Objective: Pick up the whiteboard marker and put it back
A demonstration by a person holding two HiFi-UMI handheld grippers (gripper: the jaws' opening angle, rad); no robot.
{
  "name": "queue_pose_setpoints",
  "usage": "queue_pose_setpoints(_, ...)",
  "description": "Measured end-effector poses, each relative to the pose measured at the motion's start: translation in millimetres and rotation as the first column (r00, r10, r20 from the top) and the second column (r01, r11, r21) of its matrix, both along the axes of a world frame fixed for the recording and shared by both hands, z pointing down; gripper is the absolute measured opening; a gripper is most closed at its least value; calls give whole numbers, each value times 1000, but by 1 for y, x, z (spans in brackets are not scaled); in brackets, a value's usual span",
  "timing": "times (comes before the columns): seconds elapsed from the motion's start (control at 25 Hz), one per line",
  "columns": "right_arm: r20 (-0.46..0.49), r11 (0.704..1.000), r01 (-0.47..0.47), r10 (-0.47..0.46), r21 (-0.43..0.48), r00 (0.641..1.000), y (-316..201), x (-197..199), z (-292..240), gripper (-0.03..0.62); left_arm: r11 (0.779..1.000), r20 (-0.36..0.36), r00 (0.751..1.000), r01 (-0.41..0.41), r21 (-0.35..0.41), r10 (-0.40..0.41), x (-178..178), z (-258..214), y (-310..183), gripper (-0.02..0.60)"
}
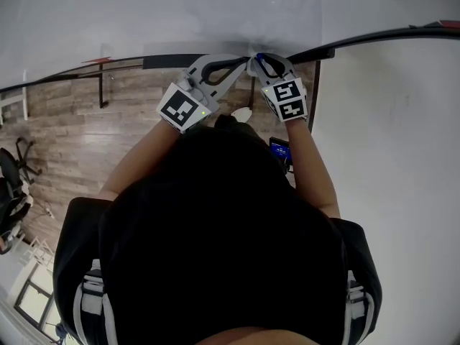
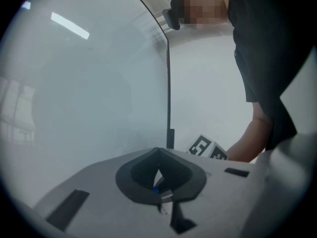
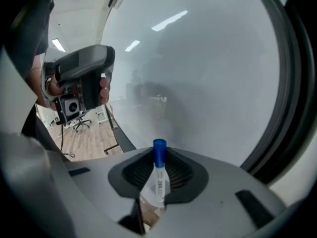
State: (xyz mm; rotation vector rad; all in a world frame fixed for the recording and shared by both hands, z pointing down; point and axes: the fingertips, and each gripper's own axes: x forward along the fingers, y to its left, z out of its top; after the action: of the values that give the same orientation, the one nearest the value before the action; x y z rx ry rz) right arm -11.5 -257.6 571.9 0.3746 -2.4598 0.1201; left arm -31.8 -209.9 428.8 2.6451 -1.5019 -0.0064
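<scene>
A whiteboard (image 1: pixel 180 13) fills the space in front of the person, its dark lower rail (image 1: pixel 165 61) running across the head view above a wood-look floor (image 1: pixel 72 135). A black office chair (image 1: pixel 11 175) stands off to the left. Both tools are raised side by side just in front of the rail, close to the board.

The right gripper (image 3: pixel 159 155) is clamped on the whiteboard marker (image 3: pixel 158 180). The marker's white barrel sits between the ribbed pads and its blue cap (image 3: pixel 159 152) sticks up past the jaw tips, toward the board. From the head view only a bit of blue shows at that gripper's tips.

The left gripper (image 2: pixel 158 155) has its jaws closed, the tips touching, with only a narrow slit below them. I cannot tell what the small blue speck in that slit is. It points level along the board's face, next to the board's black side frame (image 2: pixel 168 83). Its marker cube (image 1: pixel 180 108) faces up, as does the right one (image 1: pixel 287 99).
</scene>
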Motion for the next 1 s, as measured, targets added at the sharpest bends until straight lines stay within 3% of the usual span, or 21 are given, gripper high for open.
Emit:
queue_pose_setpoints(0.64,-89,997,60,-64,-51,994,6,-5,31,67,999,16,999,39,-26,-39,-12,4,4,5)
queue_pose_setpoints(1.0,-46,994,21,-26,-110,999,3,2,29,101,999,19,1000,22,-32,-22,-13,9,-1,5)
